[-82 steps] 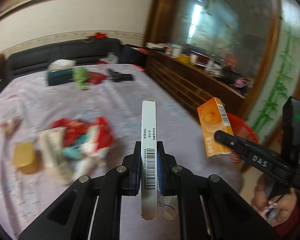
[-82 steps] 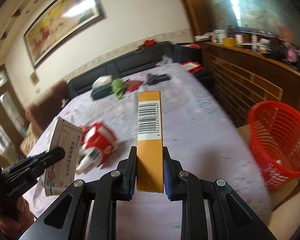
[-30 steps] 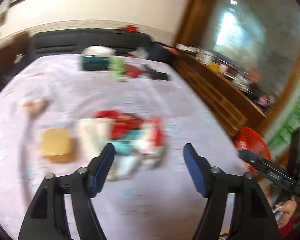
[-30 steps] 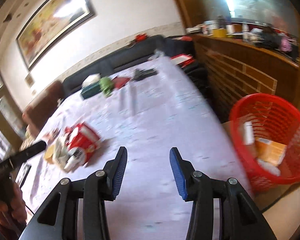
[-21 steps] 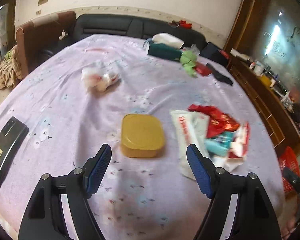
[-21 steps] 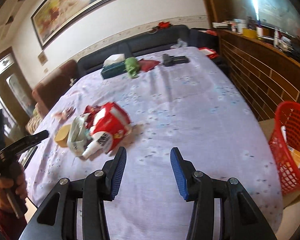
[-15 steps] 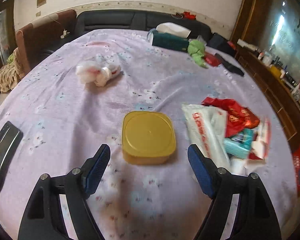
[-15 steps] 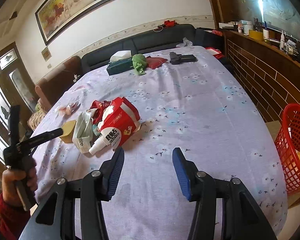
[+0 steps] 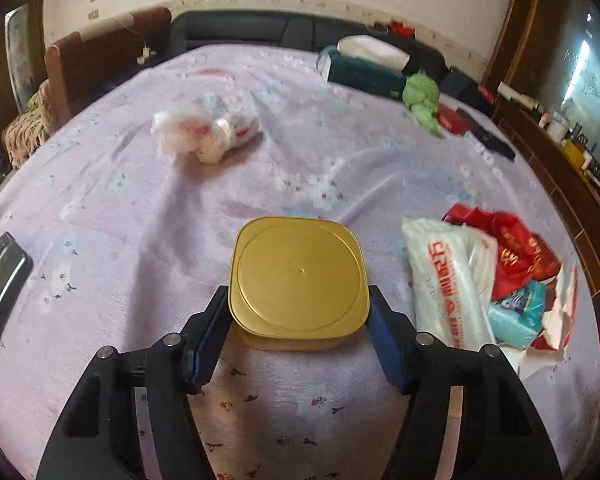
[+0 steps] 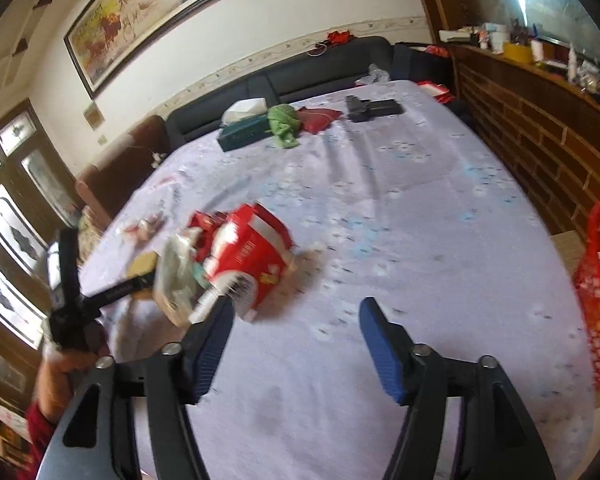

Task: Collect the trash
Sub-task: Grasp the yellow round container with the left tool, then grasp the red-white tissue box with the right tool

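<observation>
Table middle: square tub [image 9: 299, 276], wrapper pile [image 9: 488, 276] just right.
Far edge: tissue box [image 9: 364, 74].
Left edge: phone [image 9: 0, 268].

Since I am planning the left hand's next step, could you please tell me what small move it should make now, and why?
Probably finish closing the left tool on the yellow container before lifting. Its jaws have just been closing and now flank the container's two sides, but firm pad pressure cannot be confirmed, and the container sits on the tablecloth. The right tool is open and empty.
</observation>
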`<state>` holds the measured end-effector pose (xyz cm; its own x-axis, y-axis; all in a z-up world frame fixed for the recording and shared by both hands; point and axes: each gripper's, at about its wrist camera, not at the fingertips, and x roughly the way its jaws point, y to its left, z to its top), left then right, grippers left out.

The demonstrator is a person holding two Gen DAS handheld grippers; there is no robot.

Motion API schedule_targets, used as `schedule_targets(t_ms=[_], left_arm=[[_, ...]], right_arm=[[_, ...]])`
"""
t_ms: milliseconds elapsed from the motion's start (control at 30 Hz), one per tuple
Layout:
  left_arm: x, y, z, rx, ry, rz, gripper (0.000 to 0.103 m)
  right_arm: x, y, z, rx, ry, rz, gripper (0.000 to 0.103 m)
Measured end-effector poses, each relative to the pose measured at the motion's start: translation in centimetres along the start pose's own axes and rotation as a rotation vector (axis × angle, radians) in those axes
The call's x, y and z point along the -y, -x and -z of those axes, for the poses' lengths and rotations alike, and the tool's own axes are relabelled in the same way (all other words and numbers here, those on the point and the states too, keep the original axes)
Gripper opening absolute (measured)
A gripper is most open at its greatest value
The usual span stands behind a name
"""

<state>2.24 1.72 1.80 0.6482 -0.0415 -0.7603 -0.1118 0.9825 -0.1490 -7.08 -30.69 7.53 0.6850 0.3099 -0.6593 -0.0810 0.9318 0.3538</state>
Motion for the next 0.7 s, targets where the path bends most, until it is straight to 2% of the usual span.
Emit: schedule_targets(t_ms=[100, 267, 433, 500, 533, 567, 633, 700], left_arm=[[0.3, 1.3, 0.5, 0.048, -0.027, -0.011, 0.064], [0.7, 2.7, 1.8, 0.061, -0.047, 0.044, 0.064], [1.4, 3.6, 2.8, 0.070, -0.079, 0.072, 0.065], [1.6, 3.9, 2.9, 0.077, -0.090, 0.081, 0.065], [1.7, 4.2, 3.1, 0.084, -0.093, 0.083, 0.065], [1.8, 4.4, 3.2, 0.087, -0.096, 0.086, 0.065], [2.1, 4.9, 3.5, 0.100, -0.104, 0.097, 0.065], [2.5, 5.3, 3.8, 0.115, -0.118, 0.102, 0.065]], right_arm=[[-0.6, -1.8, -1.2, -0.011, -0.043, -0.034, 0.078], [-1.1, -6.7, -2.7, -0.088, -0.137, -0.098, 0.079], [-1.9, -10.5, -3.1, -0.146, -0.155, -0.083, 0.078], [-2.1, -11.6, -2.8, -0.176, -0.164, -0.069, 0.068], [-2.1, -11.8, -2.6, -0.188, -0.175, -0.093, 0.052], [-2.0, -11.7, -2.4, -0.193, -0.181, -0.097, 0.047], [-1.9, -10.9, -2.1, -0.178, -0.161, -0.066, 0.041], [-1.6, -9.8, -1.7, -0.159, -0.149, -0.061, 0.040]])
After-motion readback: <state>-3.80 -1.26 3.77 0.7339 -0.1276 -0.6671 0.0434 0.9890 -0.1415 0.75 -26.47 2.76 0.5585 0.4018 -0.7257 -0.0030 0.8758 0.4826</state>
